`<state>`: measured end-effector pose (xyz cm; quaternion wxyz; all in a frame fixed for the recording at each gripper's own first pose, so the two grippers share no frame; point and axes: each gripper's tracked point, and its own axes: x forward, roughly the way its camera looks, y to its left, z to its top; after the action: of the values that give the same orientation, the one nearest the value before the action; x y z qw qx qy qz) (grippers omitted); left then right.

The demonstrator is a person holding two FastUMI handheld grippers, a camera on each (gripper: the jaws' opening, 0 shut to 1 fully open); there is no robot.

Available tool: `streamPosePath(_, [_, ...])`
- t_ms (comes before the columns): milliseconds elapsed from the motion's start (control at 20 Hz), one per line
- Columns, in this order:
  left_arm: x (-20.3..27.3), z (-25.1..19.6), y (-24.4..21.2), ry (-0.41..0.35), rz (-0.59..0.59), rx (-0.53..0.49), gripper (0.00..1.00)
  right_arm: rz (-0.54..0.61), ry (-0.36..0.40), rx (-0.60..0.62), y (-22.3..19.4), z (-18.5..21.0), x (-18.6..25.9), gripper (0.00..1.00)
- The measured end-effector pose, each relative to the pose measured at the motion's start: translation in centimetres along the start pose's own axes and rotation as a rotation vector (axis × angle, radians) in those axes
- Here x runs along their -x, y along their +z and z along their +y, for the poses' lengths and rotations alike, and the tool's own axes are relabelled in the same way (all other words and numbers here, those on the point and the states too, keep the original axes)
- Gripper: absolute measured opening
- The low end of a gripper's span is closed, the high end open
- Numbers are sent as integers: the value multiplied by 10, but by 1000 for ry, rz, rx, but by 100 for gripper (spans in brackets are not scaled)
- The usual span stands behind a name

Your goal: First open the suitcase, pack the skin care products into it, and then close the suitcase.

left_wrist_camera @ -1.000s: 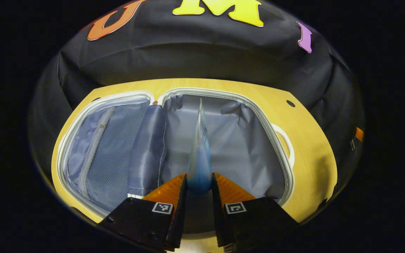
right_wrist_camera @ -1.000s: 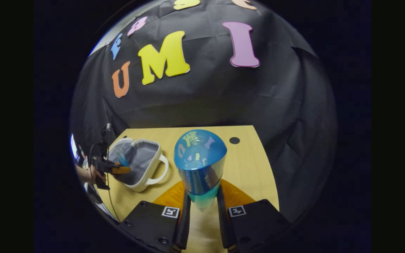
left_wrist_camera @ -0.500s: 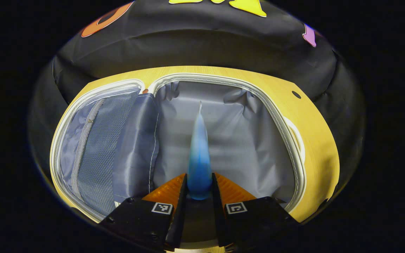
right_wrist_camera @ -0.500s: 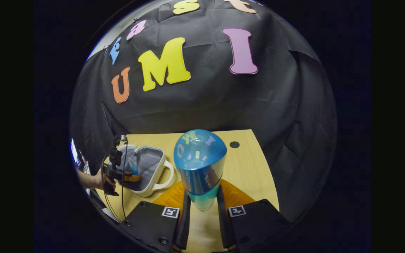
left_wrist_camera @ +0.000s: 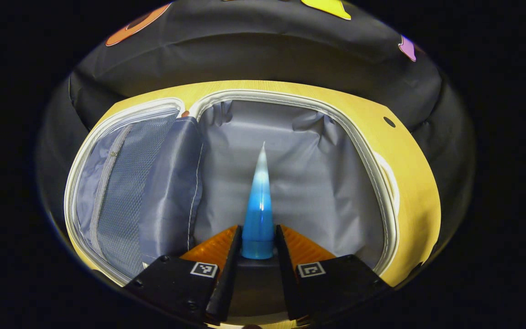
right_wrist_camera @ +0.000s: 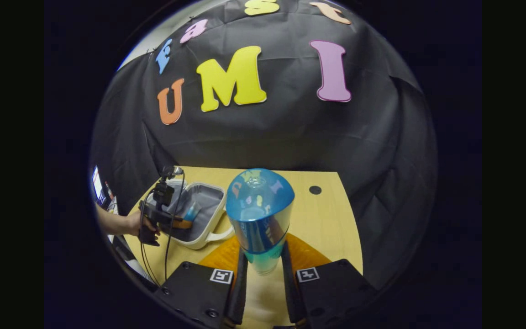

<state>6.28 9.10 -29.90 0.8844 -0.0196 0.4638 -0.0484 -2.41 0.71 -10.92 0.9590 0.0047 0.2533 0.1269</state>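
The white suitcase (left_wrist_camera: 384, 183) lies open on the table, grey lining showing. My left gripper (left_wrist_camera: 257, 237) is shut on a blue tube (left_wrist_camera: 258, 214) whose flat sealed end points into the right half of the case. In the right gripper view my right gripper (right_wrist_camera: 263, 262) is shut on a blue bottle (right_wrist_camera: 259, 214) with a domed cap, held upright above the table. That view also has the suitcase (right_wrist_camera: 203, 214) at left, with the left gripper (right_wrist_camera: 183, 224) and its tube (right_wrist_camera: 191, 212) lowered inside it.
The left half of the case holds a mesh zip pocket (left_wrist_camera: 117, 187) and a loose grey divider flap (left_wrist_camera: 171, 183). A handle (right_wrist_camera: 219, 235) sticks out toward my right gripper. The wooden table (right_wrist_camera: 327, 219) has a small dark hole (right_wrist_camera: 315, 189). A person's hand (right_wrist_camera: 130, 224) holds the left gripper.
The left gripper has sunk lower and deeper into the open case with the tube. The right gripper, holding the bottle, has drifted slightly so the suitcase sits closer in its view.
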Motion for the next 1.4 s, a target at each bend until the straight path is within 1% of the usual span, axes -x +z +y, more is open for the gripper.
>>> streamPosePath(50, [1,-2,0,-6,-2,9,53,4,12,14,-2,7,-1,33])
streamPosePath(100, [2,-3,0,-13,-5,16,70,10,23,30,-2,15,-3,31])
streamPosePath(150, [4,-4,1,-19,-11,25,65,14,39,43,-2,25,-5,34])
streamPosePath(250, [12,-10,4,-39,-29,47,72,25,75,62,-1,48,-13,34])
streamPosePath(300, [21,-11,7,-43,-45,59,79,27,96,70,2,62,-20,34])
streamPosePath(350, [33,-9,12,-29,-74,61,82,33,117,79,3,77,-29,34])
streamPosePath(400, [49,-5,18,-20,-113,58,88,40,140,86,6,95,-39,34])
streamPosePath(500, [91,9,30,1,-222,68,90,66,187,75,7,132,-67,34])
streamPosePath(550, [110,19,30,19,-272,84,99,82,209,60,6,150,-84,34])
streamPosePath(600, [129,29,28,26,-313,114,90,105,225,36,3,169,-103,34])
streamPosePath(650, [147,40,21,38,-345,145,90,137,237,13,-4,187,-122,34])
streamPosePath(700, [163,57,14,77,-372,173,90,171,244,-14,-13,203,-140,34])
streamPosePath(750, [177,75,5,118,-393,194,90,210,240,-33,-23,217,-159,34])
streamPosePath(850, [196,105,-15,162,-409,238,91,286,219,-55,-51,234,-191,34])
streamPosePath(900, [202,116,-29,172,-400,267,92,324,195,-69,-65,237,-204,34])
streamPosePath(950, [206,127,-43,180,-387,298,93,361,175,-95,-79,239,-213,31])
streamPosePath(1000, [209,139,-54,190,-381,330,94,390,154,-122,-89,239,-219,34])
streamPosePath(1050, [211,151,-66,199,-371,364,94,417,134,-137,-98,237,-227,31])
streamPosePath(1100, [217,163,-78,207,-361,399,94,434,114,-149,-104,234,-233,31])
streamPosePath(1150, [221,171,-88,213,-352,431,94,450,96,-157,-108,233,-237,34])
streamPosePath(1200, [224,176,-95,217,-350,457,94,465,78,-162,-112,231,-241,31])
streamPosePath(1250, [226,182,-101,224,-350,472,94,458,69,-171,-111,232,-244,34])
streamPosePath(1400, [227,193,-107,231,-352,493,94,471,58,-174,-110,234,-249,34])
